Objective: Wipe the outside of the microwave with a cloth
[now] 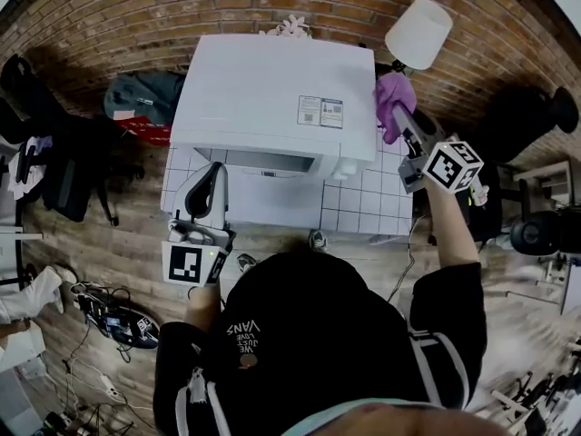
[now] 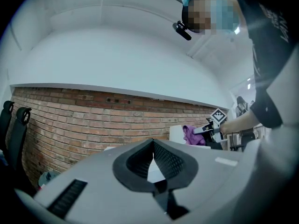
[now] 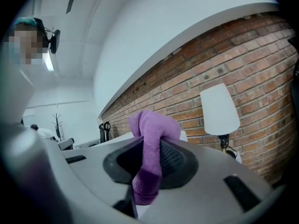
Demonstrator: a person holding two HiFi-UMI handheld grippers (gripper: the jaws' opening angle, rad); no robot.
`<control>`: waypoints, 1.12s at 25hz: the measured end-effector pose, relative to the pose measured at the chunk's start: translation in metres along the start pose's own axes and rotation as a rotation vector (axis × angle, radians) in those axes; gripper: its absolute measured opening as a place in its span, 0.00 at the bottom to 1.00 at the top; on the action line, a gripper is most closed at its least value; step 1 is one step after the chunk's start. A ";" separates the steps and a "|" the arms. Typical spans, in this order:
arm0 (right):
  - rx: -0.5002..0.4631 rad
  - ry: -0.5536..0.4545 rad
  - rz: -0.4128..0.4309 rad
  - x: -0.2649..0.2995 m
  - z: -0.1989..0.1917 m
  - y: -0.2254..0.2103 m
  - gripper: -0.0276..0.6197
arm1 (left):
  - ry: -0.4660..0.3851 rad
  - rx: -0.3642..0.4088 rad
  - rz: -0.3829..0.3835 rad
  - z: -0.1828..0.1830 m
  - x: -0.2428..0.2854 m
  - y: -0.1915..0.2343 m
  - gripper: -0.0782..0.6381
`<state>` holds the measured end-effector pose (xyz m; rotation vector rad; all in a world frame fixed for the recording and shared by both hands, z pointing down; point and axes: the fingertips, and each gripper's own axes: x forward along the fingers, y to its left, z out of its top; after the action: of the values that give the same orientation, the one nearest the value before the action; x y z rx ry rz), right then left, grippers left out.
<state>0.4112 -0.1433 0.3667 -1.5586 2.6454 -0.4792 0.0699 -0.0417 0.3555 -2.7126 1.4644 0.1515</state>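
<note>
The right hand-held gripper clamps the purple cloth just right of the microwave; the left hand-held gripper, closed and empty, waits at its front.

This is a loft-style workroom or office, not a home kitchen. A bare brick wall runs beyond the fingers of the left gripper and the fingers of the right gripper. The microwave sits on a small white tiled table just ahead of the left fingers. A white-shaded lamp stands past the right fingers. Bags lie left of the left fingers, and cables lie behind them on the plank floor.
</note>
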 end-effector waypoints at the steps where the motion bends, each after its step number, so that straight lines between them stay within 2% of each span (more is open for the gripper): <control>1: -0.021 -0.004 -0.006 0.001 0.003 0.008 0.14 | -0.001 -0.004 0.000 0.000 -0.007 0.007 0.12; 6: -0.081 -0.034 -0.038 0.010 0.020 0.052 0.14 | -0.008 -0.019 0.003 0.002 -0.041 0.042 0.12; 11: -0.094 -0.068 -0.031 0.026 0.023 0.104 0.14 | -0.014 -0.028 0.023 0.005 -0.082 0.081 0.12; 15: -0.057 -0.087 -0.023 0.042 0.017 0.150 0.14 | -0.016 -0.031 0.041 0.010 -0.117 0.114 0.12; 21: -0.004 -0.105 0.038 0.071 0.000 0.223 0.14 | -0.007 -0.035 0.085 0.009 -0.164 0.162 0.12; 28: 0.070 -0.124 0.129 0.104 -0.014 0.264 0.14 | -0.014 -0.045 0.128 0.004 -0.169 0.201 0.12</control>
<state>0.1327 -0.1109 0.3192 -1.3426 2.5853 -0.4473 -0.1906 -0.0116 0.3703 -2.6457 1.6512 0.2113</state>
